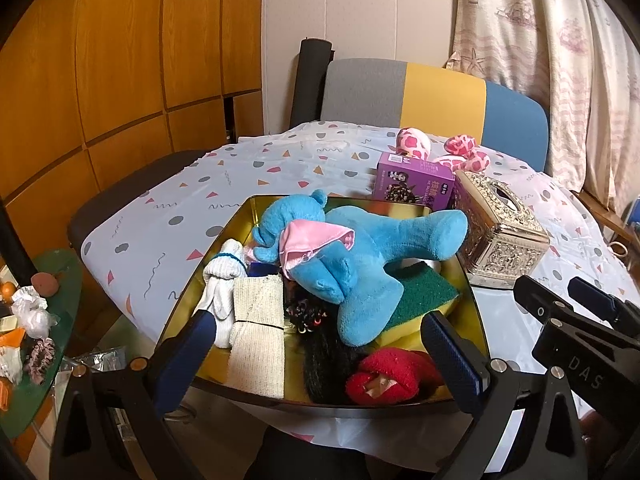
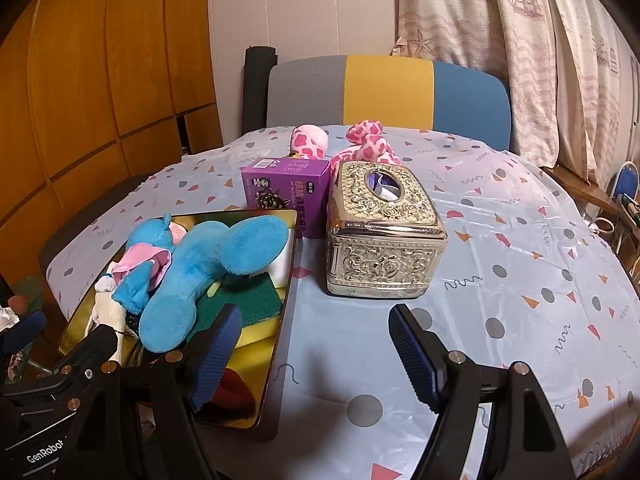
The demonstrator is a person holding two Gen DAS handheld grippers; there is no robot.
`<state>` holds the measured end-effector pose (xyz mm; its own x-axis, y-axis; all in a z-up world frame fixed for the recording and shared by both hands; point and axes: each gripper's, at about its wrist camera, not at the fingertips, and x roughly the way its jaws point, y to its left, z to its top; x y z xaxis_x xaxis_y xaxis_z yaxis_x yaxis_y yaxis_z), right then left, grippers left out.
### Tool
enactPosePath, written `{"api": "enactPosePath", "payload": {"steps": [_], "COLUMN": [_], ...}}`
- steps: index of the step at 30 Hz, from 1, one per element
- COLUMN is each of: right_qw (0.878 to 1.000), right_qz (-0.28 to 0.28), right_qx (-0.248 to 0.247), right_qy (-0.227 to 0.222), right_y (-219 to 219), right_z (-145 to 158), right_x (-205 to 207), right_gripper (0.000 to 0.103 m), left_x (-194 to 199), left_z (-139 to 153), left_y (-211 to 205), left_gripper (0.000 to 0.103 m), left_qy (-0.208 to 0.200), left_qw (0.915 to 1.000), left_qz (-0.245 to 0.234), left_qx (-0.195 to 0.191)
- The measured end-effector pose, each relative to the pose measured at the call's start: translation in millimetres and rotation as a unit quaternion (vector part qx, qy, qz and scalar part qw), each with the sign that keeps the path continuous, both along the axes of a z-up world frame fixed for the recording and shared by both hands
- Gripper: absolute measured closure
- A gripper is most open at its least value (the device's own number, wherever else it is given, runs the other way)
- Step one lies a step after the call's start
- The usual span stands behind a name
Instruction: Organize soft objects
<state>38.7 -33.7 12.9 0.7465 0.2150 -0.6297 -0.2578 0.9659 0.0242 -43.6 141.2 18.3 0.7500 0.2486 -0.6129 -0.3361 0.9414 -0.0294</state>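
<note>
Nearest the front edge of the tabletop, the left gripper (image 1: 320,344) hangs over a shiny gold tray (image 1: 192,256), its ribbed blue pads spread wide and pinching nothing. Beside it the right gripper (image 2: 316,356) hovers above bare tablecloth (image 2: 500,280), fingers likewise parted and empty; its black frame reads "DAS" in the left view, and the left one reads "GenRobot" in the right view.

The tray, a mirror-smooth rounded rectangle, holds the soft things: a fuzzy red ball (image 1: 384,376) at its near rim, a dark fuzzy piece (image 1: 320,344), a folded cream waffle cloth (image 1: 258,320), white bundled socks (image 1: 222,280) and a green-and-yellow sponge (image 1: 420,296). A fleecy blue plush toy (image 1: 360,256) with a satin pink cloth lies across them, one leg over the far right rim.

Just right of the tray stands an embossed silver tissue box (image 2: 380,240) with rose relief and an oval top slot. Behind it a purple carton (image 2: 286,188) shows a barcode and small lettering too blurred to read. Farther back, near the far edge, lies a pink spotted plush toy (image 2: 368,146). The glossy cloth is printed with dots, triangles and squiggles. Beyond stand a grey, yellow and blue chair (image 2: 388,88), wood panels and ship-print curtains (image 2: 520,20).
</note>
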Motion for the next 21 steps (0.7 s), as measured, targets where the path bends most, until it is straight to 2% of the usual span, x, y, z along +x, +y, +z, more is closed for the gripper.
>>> {"api": "enactPosePath", "payload": {"steps": [21], "right_qw": [1.000], "right_qz": [-0.003], "right_qx": [0.003], "right_qy": [0.004], "right_y": [-2.9], "right_z": [-1.8], "right_x": [1.1], "right_gripper": [0.026], "left_x": [-0.1], "left_z": [-0.4], "left_y": [-2.1], "left_gripper": [0.000], "left_qy": [0.002], "left_qw": [1.0000], "left_qz": [-0.004], "left_qx": [0.001]}}
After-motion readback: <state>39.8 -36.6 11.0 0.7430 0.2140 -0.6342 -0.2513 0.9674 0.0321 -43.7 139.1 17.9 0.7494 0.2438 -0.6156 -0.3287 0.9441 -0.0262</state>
